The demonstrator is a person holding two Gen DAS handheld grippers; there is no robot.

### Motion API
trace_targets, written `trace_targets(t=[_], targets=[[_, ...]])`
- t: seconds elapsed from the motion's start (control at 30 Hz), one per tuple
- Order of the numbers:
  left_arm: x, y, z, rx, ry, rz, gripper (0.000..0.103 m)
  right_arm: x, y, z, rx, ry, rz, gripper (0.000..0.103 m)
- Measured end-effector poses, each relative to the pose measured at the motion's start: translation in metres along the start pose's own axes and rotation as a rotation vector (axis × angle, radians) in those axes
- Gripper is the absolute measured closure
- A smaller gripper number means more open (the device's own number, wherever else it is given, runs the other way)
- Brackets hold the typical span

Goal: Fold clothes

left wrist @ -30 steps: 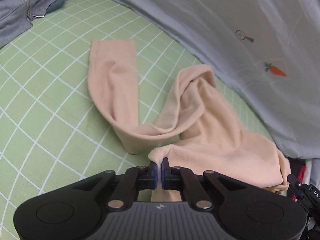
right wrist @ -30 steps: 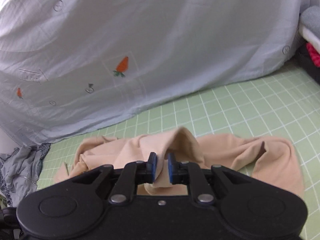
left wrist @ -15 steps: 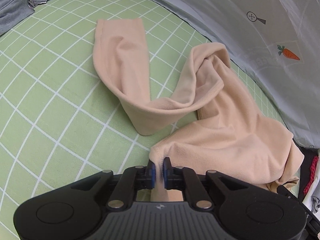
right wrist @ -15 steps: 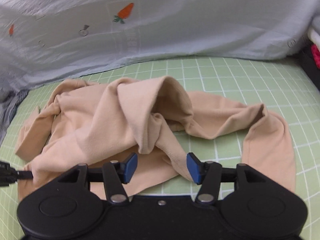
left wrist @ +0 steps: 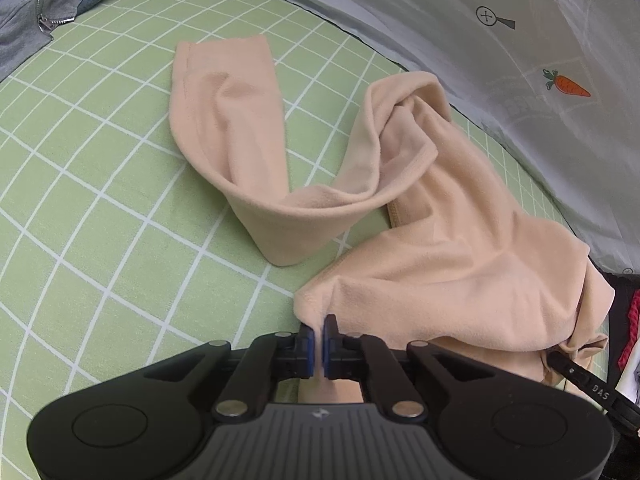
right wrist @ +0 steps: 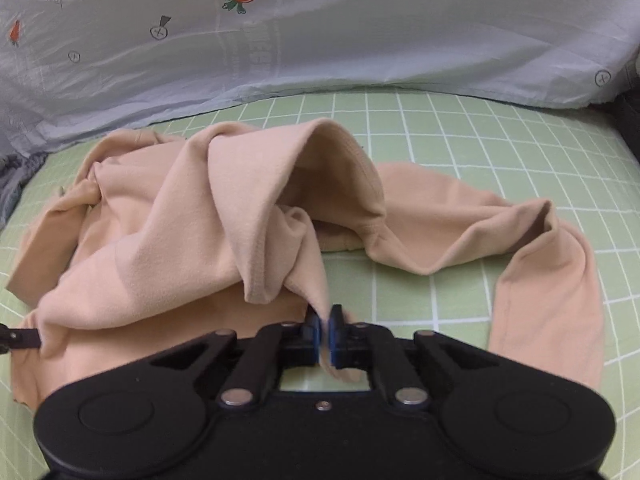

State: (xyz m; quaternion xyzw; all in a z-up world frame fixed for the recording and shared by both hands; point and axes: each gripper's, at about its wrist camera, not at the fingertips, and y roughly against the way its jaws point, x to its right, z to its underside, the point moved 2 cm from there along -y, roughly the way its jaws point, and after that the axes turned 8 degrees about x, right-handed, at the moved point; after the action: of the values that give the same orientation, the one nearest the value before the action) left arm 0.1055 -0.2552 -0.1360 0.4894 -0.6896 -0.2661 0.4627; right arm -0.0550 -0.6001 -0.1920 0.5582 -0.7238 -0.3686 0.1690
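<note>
A beige long-sleeved garment (left wrist: pixel 440 248) lies crumpled on a green checked sheet (left wrist: pixel 80 184). My left gripper (left wrist: pixel 319 334) is shut on a corner of its edge. One sleeve (left wrist: pixel 228 120) stretches away to the far left. In the right wrist view the same garment (right wrist: pixel 168 240) is bunched in the middle, with a sleeve (right wrist: pixel 548 280) curving down the right. My right gripper (right wrist: pixel 327 326) is shut on a pinched fold of the garment. The tip of the other gripper (right wrist: pixel 16 338) shows at the left edge.
A pale blue quilt with carrot prints (right wrist: pixel 320 32) borders the far side of the sheet (right wrist: pixel 480 136). A grey zip jacket (left wrist: pixel 36 4) lies at the far left corner. Dark and red items (left wrist: pixel 628 312) sit at the right edge.
My right gripper opened, dropped lower toward the garment and has now shut on a fold of it. My left gripper kept its hold and moved slightly.
</note>
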Motion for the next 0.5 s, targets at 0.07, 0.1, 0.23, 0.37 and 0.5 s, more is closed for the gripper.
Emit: trace_targets(t=[0.07,0.1,0.23,0.37,0.5], targets=[[0.001,0.010,0.000,0.019,0.005,0.011,0.100,0.005,0.021,0.004,0.015,-0.039,-0.017,0.098],[0.001,0.018,0.000,0.032,0.011,0.024,0.100,0.006,0.033,0.008,0.024,-0.045,-0.016,0.098],[-0.004,0.050,0.009,0.058,0.014,0.057,0.100,0.014,0.077,0.035,0.014,-0.127,-0.050,0.098],[-0.013,0.077,0.027,0.056,-0.010,0.052,0.100,0.014,0.104,0.071,-0.037,-0.163,-0.062,0.098],[-0.036,0.092,0.054,0.018,0.008,0.019,0.100,0.008,0.120,0.113,-0.115,-0.151,-0.052,0.098]])
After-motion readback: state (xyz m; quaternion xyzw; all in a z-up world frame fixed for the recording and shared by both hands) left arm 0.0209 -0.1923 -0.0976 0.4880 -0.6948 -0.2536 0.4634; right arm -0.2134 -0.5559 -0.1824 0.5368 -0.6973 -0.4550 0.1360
